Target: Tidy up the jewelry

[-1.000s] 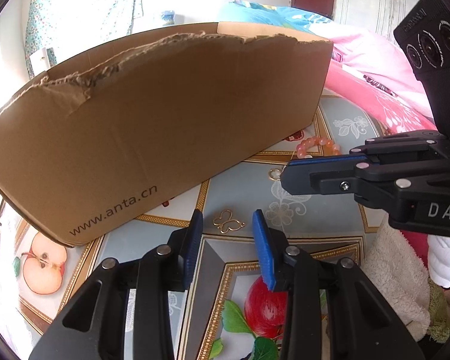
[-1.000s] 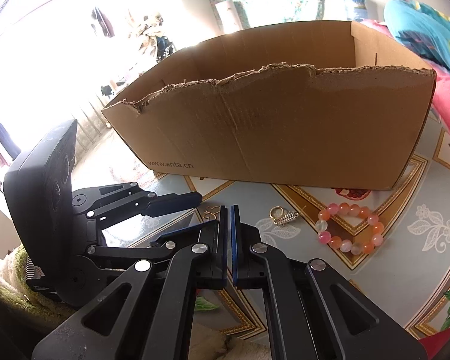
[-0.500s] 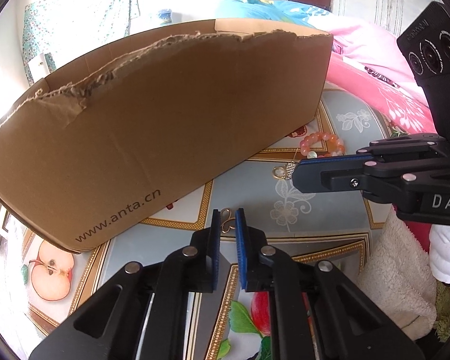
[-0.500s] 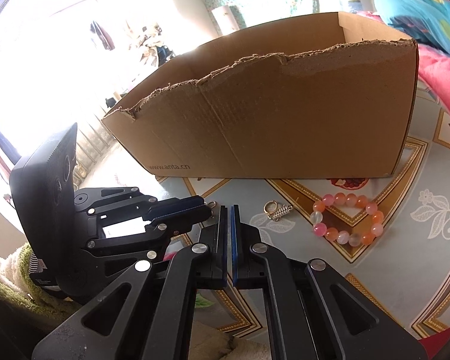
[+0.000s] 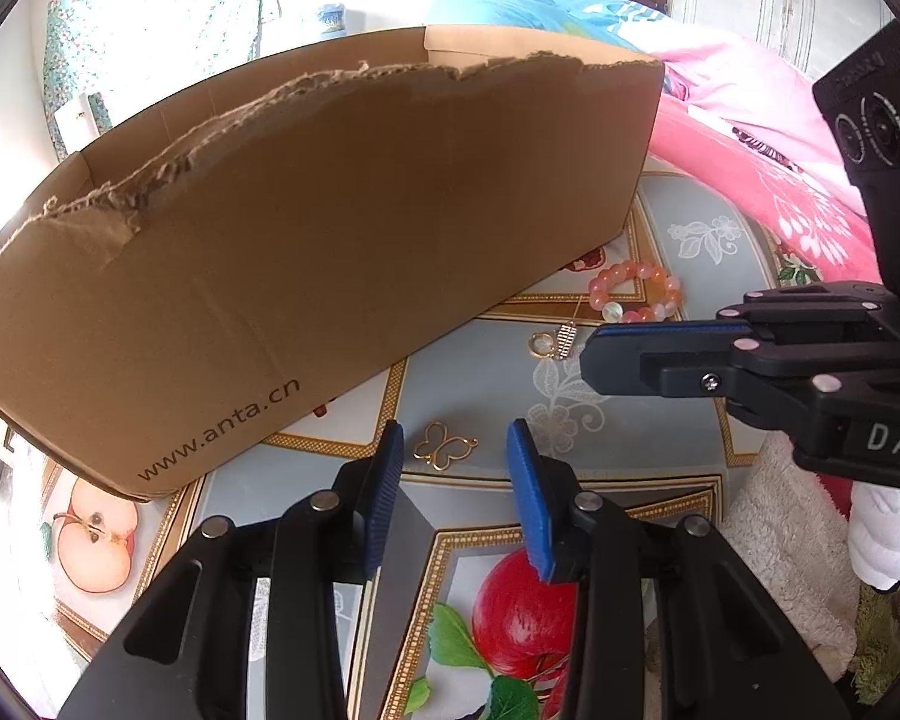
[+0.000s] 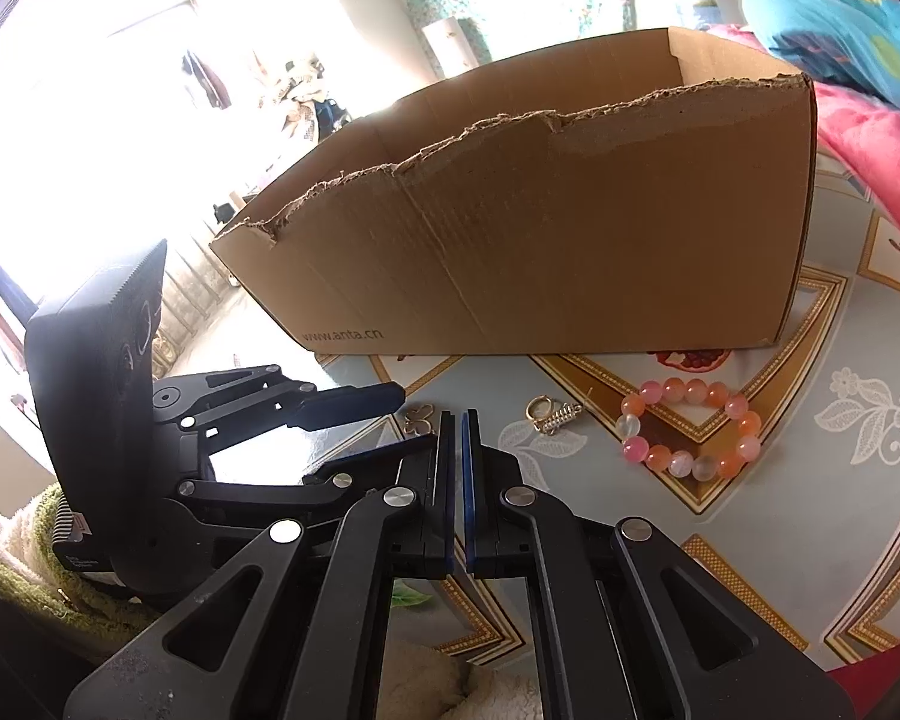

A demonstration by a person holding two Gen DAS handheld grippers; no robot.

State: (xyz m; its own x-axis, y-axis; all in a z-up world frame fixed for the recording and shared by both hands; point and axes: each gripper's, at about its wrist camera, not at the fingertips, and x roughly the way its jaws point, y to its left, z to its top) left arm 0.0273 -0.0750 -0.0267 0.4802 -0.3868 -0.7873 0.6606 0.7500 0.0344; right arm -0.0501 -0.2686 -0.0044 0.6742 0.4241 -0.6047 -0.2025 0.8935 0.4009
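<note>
A gold butterfly charm (image 5: 444, 452) lies on the patterned tablecloth just ahead of my left gripper (image 5: 453, 450), which is open with a finger on each side of it. It also shows in the right wrist view (image 6: 419, 417). A gold ring with a spring charm (image 5: 555, 343) (image 6: 551, 414) and a pink and orange bead bracelet (image 5: 636, 293) (image 6: 690, 435) lie further right. My right gripper (image 6: 457, 423) is shut and empty, hovering beside the left one. A torn cardboard box (image 5: 306, 240) (image 6: 540, 240) stands behind the jewelry.
The tablecloth (image 5: 570, 420) has fruit prints and gold borders. A pink blanket (image 5: 750, 150) and blue bedding lie at the back right. A white fluffy towel (image 5: 768, 540) is at the near right.
My left gripper was open, shut half a second ago, and is open again around the butterfly charm. The right gripper stayed shut and shifted slightly.
</note>
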